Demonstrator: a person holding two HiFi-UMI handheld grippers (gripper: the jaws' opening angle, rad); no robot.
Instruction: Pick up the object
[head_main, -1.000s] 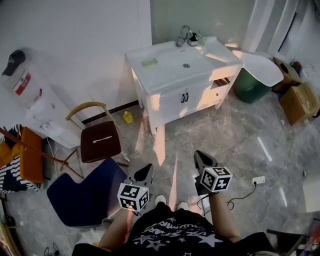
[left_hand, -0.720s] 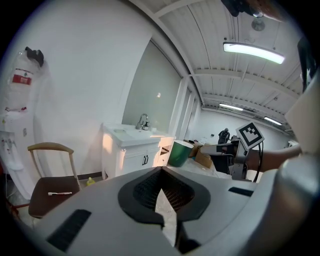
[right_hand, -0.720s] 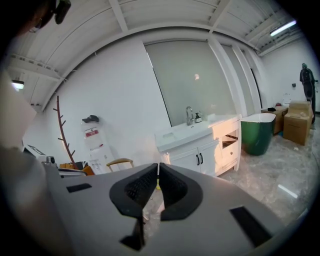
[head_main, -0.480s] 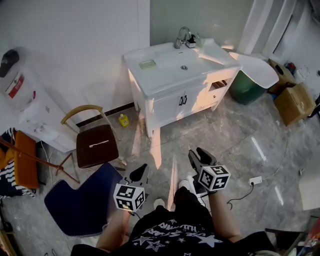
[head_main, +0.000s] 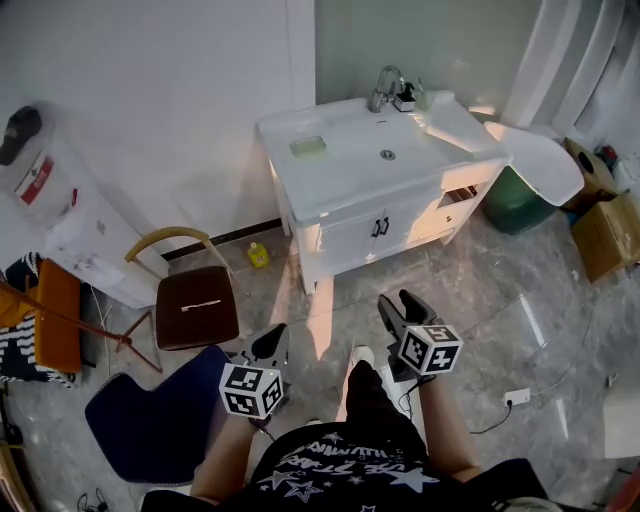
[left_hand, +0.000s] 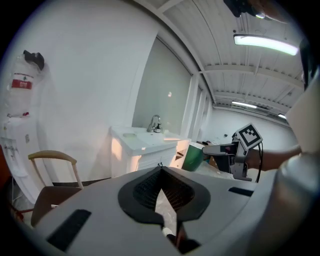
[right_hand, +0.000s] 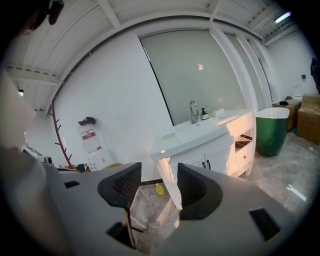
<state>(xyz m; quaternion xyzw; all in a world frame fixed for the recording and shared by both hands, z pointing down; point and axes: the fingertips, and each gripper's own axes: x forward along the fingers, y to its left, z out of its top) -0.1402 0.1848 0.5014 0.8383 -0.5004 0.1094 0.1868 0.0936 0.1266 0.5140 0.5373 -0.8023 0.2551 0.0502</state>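
Right gripper (head_main: 398, 304) jaws opening, empty; left gripper (head_main: 270, 343) pressed together — at the far sink cabinet (head_main: 345, 238) your left likely grabs nothing.

Bright daylit room, warm sun patches, heavy fisheye at the edges

Low warm sunlight streaks the white sink cabinet (head_main: 385, 175) and the glossy floor (head_main: 500, 290), casting long shadows. A ceiling strip light (left_hand: 265, 44) glares in the left gripper view. Both gripper views bend sharply, go black at the corners and are soft up close.
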